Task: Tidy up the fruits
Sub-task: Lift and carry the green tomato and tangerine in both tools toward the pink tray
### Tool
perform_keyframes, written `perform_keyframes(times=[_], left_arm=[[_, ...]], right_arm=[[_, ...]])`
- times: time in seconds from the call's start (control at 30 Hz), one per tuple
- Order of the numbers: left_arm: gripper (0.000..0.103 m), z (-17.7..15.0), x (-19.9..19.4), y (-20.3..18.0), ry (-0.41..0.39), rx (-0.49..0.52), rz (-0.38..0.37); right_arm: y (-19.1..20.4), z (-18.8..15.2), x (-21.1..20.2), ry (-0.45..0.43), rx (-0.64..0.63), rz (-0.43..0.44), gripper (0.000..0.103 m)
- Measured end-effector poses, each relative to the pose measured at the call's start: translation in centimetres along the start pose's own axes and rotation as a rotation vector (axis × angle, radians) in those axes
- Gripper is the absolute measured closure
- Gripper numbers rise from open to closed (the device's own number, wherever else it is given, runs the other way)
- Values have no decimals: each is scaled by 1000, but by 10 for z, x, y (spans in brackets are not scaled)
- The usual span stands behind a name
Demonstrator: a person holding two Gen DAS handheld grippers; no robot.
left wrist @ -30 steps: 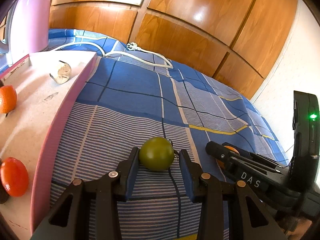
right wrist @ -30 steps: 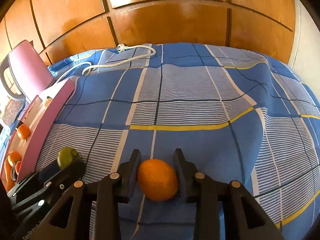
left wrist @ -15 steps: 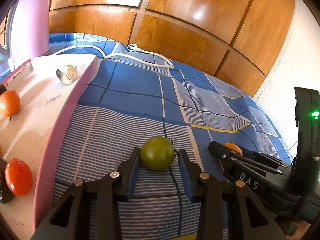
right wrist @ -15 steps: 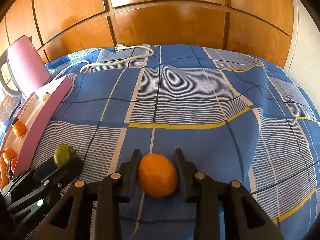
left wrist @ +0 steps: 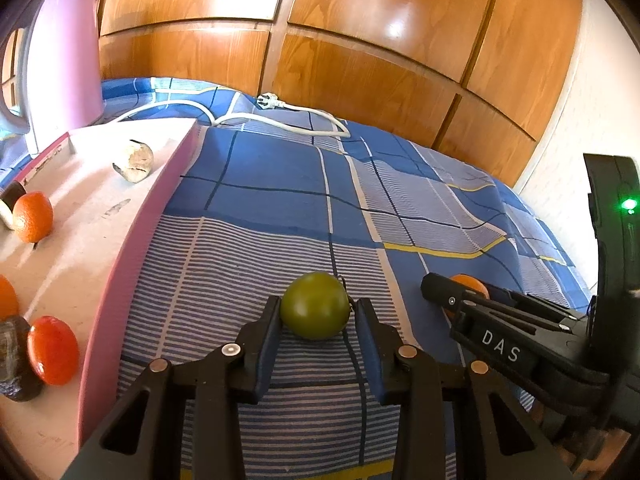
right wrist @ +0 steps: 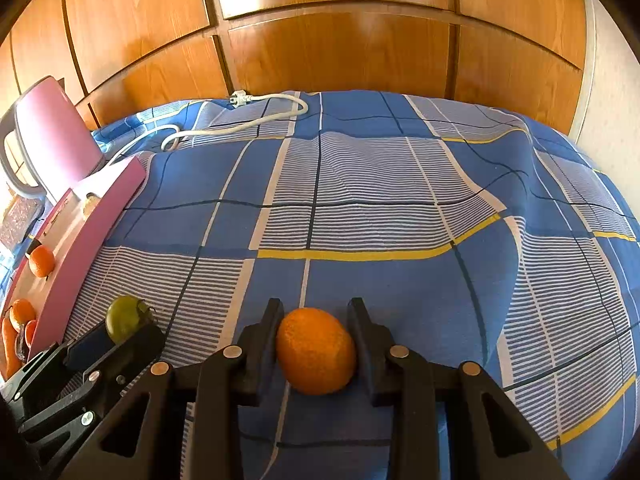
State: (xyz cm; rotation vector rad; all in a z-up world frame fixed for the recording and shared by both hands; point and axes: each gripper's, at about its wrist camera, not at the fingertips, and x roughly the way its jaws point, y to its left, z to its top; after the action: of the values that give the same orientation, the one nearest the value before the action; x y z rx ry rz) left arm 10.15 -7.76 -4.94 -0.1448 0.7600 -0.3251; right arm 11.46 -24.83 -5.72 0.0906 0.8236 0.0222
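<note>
Bedspread (right wrist: 360, 216): blue checked cloth with white stripes and yellow lines, carrying everything here; wooden panelling rises behind its far edge.
Left gripper (left wrist: 316, 320): low over the bedspread, jaws drawn in against a green fruit (left wrist: 315, 305), the left pad touching it, the right pad just at its side; the fruit rests on the cloth near the near edge.
Right gripper (right wrist: 316, 336): beside the left one, jaws closed around an orange (right wrist: 316, 350), both pads against its sides; the orange sits on the cloth.
Tray (left wrist: 132, 264): pink-rimmed, pale inside, lying along the bedspread's left edge, just left of the green fruit.
Tray contents: an orange fruit (left wrist: 33, 216) toward the far left, a red-orange fruit (left wrist: 54, 350) at the near end touching a dark brown piece (left wrist: 14, 360), and a pale beige lump (left wrist: 136, 160) near the far corner.
Kettle (left wrist: 64, 68): pink, upright past the tray's far end.
Cable (right wrist: 240, 120): white, with a plug, looped along the bedspread's far edge.
</note>
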Motion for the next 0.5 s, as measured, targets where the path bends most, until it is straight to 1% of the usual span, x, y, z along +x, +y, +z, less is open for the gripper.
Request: perform_keyframes(times=[0.27,0.5], left_arm=[[66,-6,-10,-4,-25,35,41],[66,-14,-32,-7,-65,60,57]], right_arm=[[0,0,-1,-2,1,0,70],[0,0,-3,-6,2,1,70]])
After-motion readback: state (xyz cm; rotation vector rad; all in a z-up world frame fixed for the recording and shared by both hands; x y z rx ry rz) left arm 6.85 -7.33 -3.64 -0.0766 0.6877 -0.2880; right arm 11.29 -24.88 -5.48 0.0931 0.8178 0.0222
